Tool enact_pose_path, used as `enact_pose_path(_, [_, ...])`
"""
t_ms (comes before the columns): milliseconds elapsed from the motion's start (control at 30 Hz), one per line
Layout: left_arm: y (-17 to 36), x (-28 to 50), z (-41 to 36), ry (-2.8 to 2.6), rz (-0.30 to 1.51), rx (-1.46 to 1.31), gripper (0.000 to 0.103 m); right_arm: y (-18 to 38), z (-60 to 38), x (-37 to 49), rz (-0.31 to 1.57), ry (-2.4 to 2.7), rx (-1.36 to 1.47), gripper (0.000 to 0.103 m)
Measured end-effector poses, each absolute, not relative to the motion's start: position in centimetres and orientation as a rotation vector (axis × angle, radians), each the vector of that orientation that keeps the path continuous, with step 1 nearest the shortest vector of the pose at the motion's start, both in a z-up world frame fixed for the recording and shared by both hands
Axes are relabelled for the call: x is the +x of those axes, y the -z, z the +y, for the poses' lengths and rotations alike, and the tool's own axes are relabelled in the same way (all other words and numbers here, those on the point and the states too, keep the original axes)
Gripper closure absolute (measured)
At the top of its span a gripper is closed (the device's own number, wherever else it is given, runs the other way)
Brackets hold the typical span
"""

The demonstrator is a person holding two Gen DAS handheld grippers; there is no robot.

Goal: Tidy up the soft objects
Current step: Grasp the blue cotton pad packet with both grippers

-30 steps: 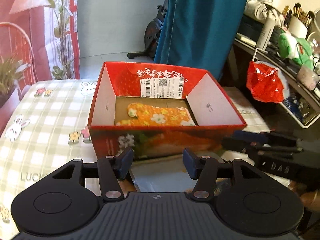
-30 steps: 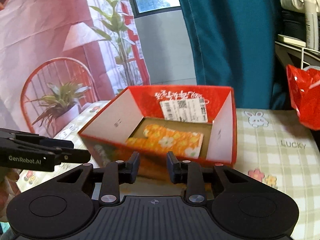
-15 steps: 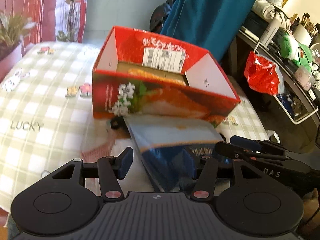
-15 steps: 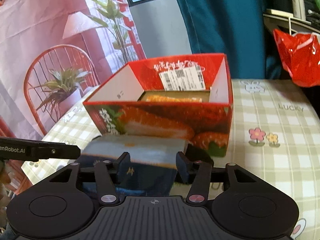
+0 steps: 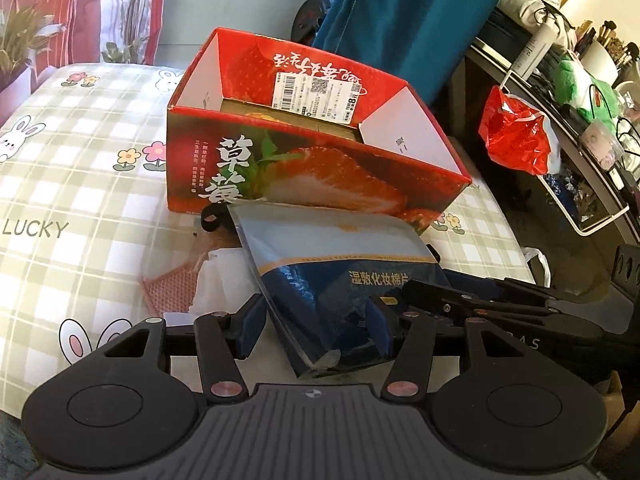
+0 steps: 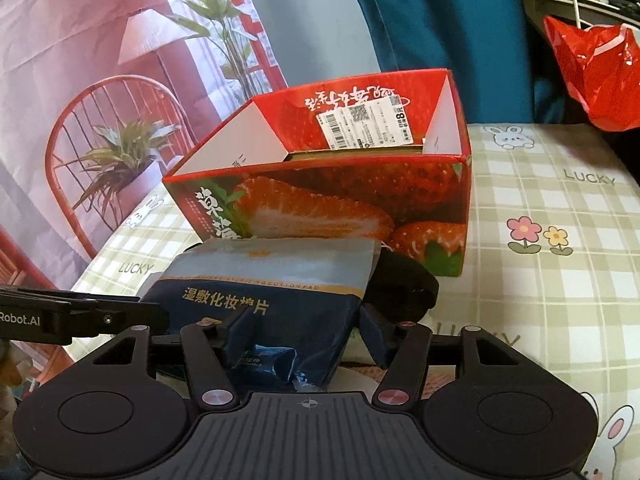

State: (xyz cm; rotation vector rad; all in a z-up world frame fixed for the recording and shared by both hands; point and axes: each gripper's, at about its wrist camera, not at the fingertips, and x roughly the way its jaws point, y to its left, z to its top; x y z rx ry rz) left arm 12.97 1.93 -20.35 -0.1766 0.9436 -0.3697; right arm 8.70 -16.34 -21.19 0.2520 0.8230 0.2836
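Note:
A blue and silver pouch of cotton pads (image 5: 340,264) lies on the checked tablecloth against the front of the red strawberry box (image 5: 304,176). My left gripper (image 5: 316,324) is open and straddles the pouch's near end without squeezing it. Over the same pouch (image 6: 268,276) comes my right gripper (image 6: 306,328) from the other side; its jaws are opening, and the pads do not press the pouch between them. Only a sliver of an orange floral cloth (image 5: 260,114) shows inside the box. Each wrist view catches the other gripper at its edge.
A pink knitted cloth (image 5: 168,292) and a white bundle (image 5: 224,276) lie left of the pouch, a black soft thing (image 6: 404,288) on its right. A red plastic bag (image 5: 514,136) hangs from a cluttered shelf at the right. A teal curtain (image 5: 396,20) hangs behind the box.
Both grippers have sunk from looking into the box to the table in front of it. The pouch now sits between both pairs of fingers. The right jaws have widened.

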Motion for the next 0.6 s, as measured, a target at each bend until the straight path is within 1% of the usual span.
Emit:
enact_pose_path(467, [20.89,13.48,2.12,0.367,0.950,-0.195,0.046,21.79,-16.57,9.14,0.838,-0.290,0.284,0.048])
enact_pose_path(600, [20.91,13.49,2.05,0.372,0.948,-0.195,0.047,21.80,-16.37,9.13,0.839,-0.300,0.283,0.049])
